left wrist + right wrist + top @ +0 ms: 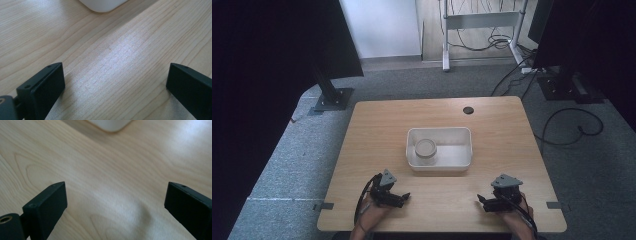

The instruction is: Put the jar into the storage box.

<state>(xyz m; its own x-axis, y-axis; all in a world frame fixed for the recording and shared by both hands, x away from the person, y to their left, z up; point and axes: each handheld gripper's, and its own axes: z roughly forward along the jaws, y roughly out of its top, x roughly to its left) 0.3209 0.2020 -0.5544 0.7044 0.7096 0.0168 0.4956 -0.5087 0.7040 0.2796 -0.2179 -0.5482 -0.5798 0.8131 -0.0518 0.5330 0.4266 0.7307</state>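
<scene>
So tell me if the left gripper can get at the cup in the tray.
Probably yes: the left gripper is open, bare table lies before it, and the cup stands uncovered at the white tray's left end.

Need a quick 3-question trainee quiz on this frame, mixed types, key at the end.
1. True or false: the round container sits in the right half of the white tray.
2. Multiple choice: the left gripper is a) shut on the tray, b) open over bare table, c) inside the tray.
3. Fill in: the right gripper has its jaws ____.

Key
1. False; it sits at the tray's left end.
2. b
3. open, with bare wood between them in the right gripper view.
</scene>
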